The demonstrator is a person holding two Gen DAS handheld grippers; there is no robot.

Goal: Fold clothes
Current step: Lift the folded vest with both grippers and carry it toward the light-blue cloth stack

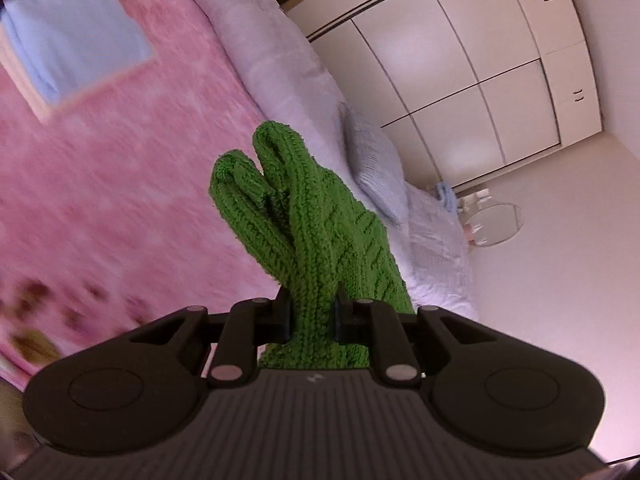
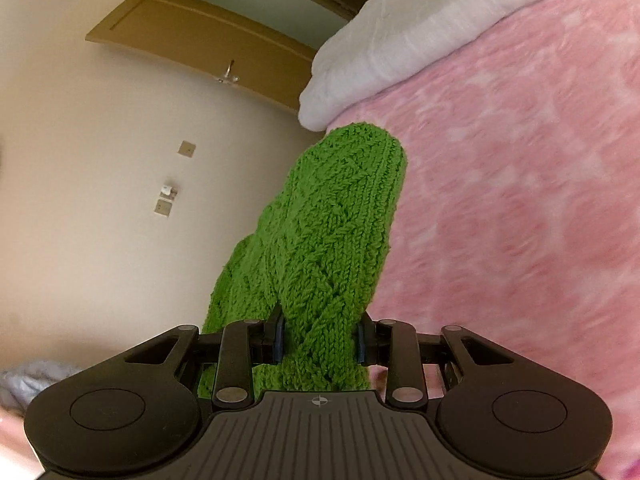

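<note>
A green knitted garment [image 1: 312, 236] is clamped in my left gripper [image 1: 313, 316] and stands up ahead of the fingers in bunched folds above the pink bed cover [image 1: 120, 200]. In the right wrist view my right gripper [image 2: 320, 338] is shut on another thick fold of the same green knit [image 2: 336, 232], which rises ahead of it beside the pink cover [image 2: 520, 200]. Both grippers hold the cloth off the bed. The rest of the garment is hidden below the grippers.
A folded pale blue cloth [image 1: 76, 40] lies on a folded pink one at the far left of the bed. A lilac blanket [image 1: 280, 60] and a pillow [image 1: 376, 172] line the bed's edge. White wardrobe doors [image 1: 460, 60] stand beyond. A white pillow [image 2: 400, 32] and a door [image 2: 208, 36] show on the right side.
</note>
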